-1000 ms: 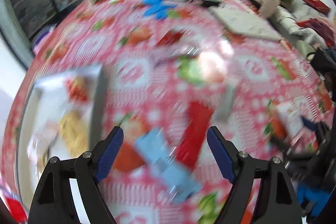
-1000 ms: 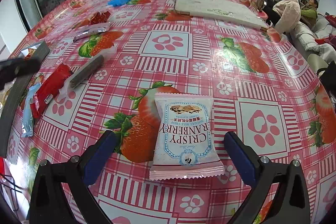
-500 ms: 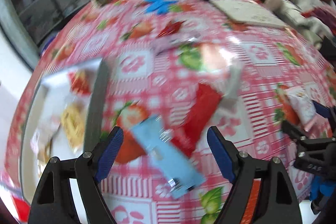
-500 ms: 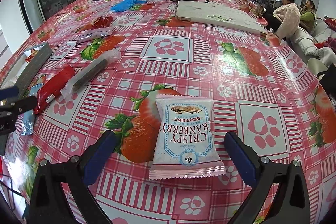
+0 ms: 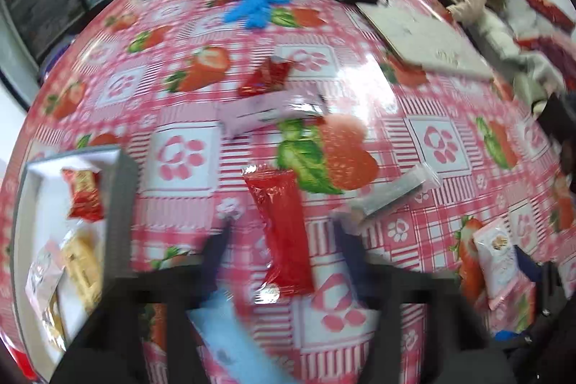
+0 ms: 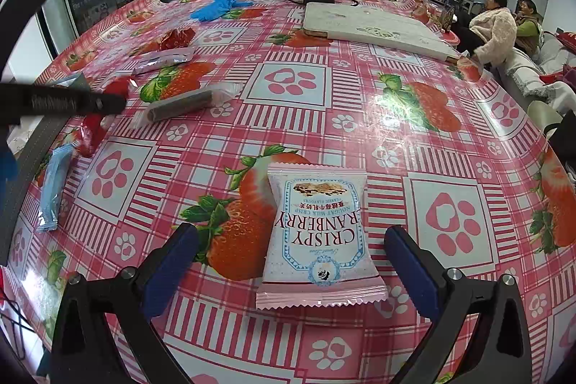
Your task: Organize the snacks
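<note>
Right gripper (image 6: pixel 291 261) jaws spread wide, flat pink Crispy Cranberry packet (image 6: pixel 318 233) between them on the glossy strawberry tablecloth (image 6: pixel 450 146). Left gripper (image 5: pixel 284 258) blurred, probably open, straddling a red wrapper (image 5: pixel 282 233). Blue sachet (image 5: pixel 230 340) at 7 o'clock. Grey-rimmed tray (image 5: pixel 122 204) holding snacks at 9.

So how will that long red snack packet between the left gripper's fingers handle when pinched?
The long red packet looks like thin glossy film, so probably light and slippery. It lies flat with crimped ends, so it likely flops if pinched at one end. The left gripper straddles its middle, which should limit sagging.
</note>
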